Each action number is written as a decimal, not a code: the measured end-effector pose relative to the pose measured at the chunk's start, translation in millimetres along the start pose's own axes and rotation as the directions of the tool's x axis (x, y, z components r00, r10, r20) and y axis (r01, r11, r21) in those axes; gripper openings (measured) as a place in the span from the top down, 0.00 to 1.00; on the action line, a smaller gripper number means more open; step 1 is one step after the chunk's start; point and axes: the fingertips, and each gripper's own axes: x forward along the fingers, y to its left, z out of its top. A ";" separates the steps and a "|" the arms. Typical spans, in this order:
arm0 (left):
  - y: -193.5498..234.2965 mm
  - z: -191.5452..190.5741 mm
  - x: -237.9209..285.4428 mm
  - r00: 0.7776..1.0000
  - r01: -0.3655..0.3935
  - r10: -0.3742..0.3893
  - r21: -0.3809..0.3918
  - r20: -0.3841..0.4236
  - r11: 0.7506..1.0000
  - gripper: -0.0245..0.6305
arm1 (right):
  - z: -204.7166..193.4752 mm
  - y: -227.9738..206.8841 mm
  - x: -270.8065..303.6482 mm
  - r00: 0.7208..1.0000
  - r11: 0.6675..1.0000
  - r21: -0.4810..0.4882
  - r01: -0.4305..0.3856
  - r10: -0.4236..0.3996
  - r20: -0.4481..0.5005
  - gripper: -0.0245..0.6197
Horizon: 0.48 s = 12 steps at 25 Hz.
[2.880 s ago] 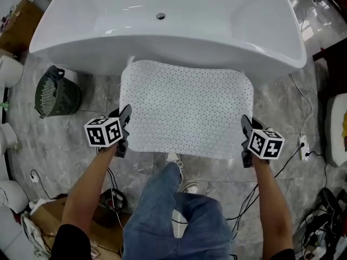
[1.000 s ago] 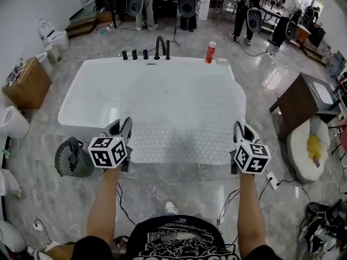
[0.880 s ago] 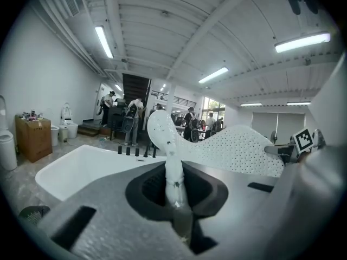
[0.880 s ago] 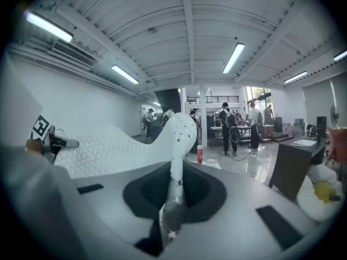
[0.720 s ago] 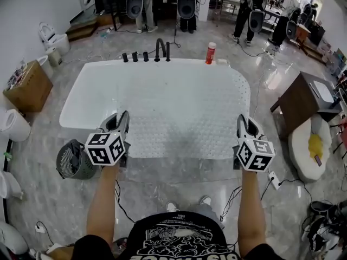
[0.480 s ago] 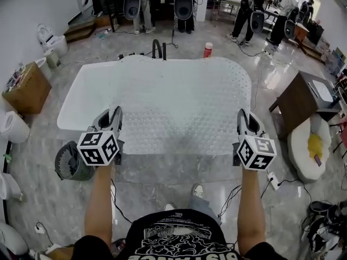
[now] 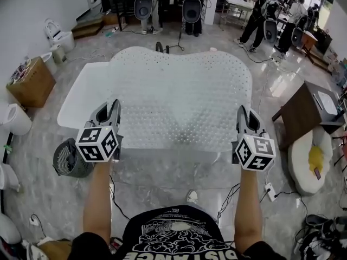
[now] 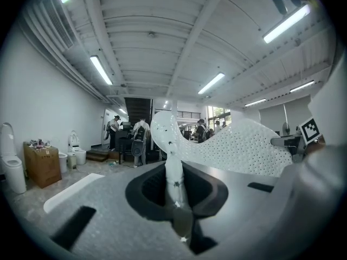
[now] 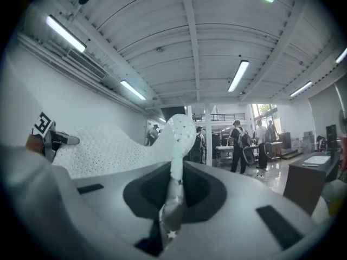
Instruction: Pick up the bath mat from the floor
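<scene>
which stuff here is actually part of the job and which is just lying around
Part of the job: bath mat, left hand-held gripper and right hand-held gripper, both clamped on its near edge.

Just lying about: bathtub, grey basket, cardboard box, dark table.

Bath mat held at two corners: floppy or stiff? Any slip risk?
Probably floppy: the bath mat dips and ripples between the left tool and right tool. Likely light for its size: two thin edge pinches carry it whole. Slip seems unlikely: both are shut on its edge.
</scene>
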 end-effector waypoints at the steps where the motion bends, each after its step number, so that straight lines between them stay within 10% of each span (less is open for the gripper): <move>1: 0.6 0.9 2.9 1.000 -0.004 0.004 0.001 0.000 1.000 0.92 | 0.3 -1.1 3.9 1.000 1.000 0.003 -0.004 0.004 0.000 0.92; 12: 2.0 -3.2 27.1 1.000 -0.025 0.025 -0.013 -0.005 1.000 0.92 | -3.7 -14.9 26.5 1.000 1.000 0.016 -0.013 0.013 -0.003 0.92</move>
